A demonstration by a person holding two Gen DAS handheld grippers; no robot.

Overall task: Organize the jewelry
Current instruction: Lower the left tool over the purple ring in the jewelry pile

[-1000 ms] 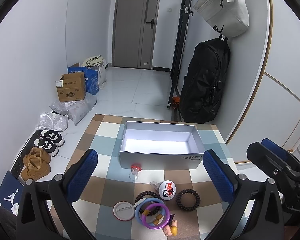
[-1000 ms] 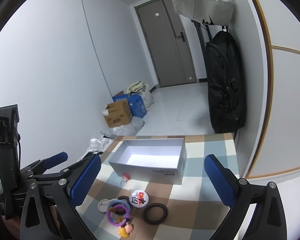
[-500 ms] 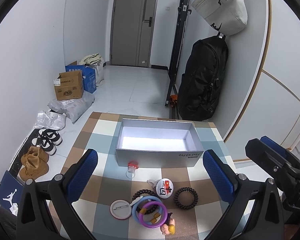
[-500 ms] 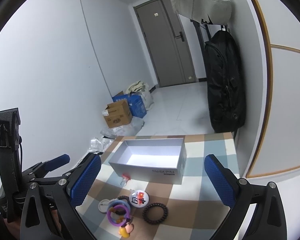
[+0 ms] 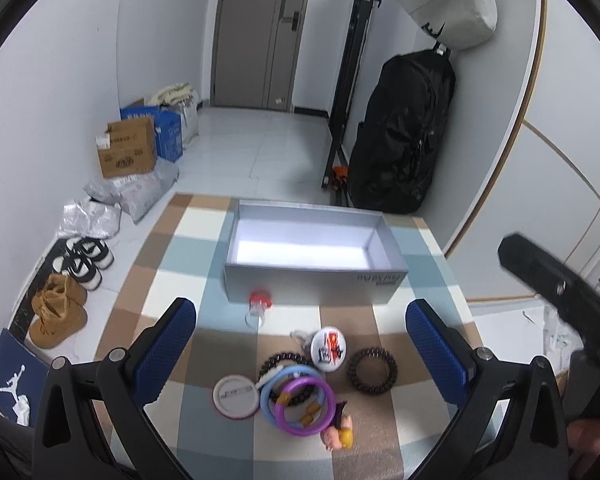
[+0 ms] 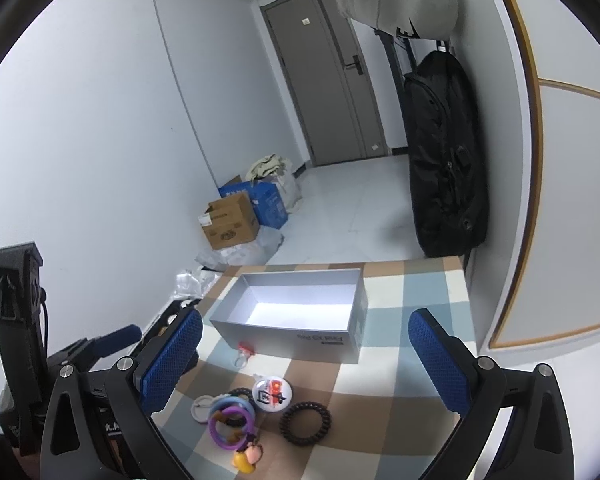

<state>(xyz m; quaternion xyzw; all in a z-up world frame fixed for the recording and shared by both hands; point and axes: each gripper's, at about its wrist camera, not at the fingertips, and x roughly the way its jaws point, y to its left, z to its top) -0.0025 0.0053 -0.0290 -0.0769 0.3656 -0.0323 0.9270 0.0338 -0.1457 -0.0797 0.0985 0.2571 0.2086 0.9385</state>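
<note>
Both my left tongs (image 5: 300, 354) and right tongs (image 6: 306, 356) hang spread wide and empty above the desk (image 5: 172, 276). The jewelry pile (image 5: 296, 392) lies at 6 o'clock of the open box (image 5: 312, 280). I judge the dark coil bracelet (image 5: 372, 370), at the pile's 3 o'clock, light and springy, best pinched across its rim

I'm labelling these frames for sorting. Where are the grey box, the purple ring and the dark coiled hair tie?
grey box (image 5: 308, 285): left wrist view, on its near outer wall.
purple ring (image 5: 328, 397): left wrist view, on its right-hand band.
dark coiled hair tie (image 6: 306, 421): right wrist view, on the coil's near edge.
</note>
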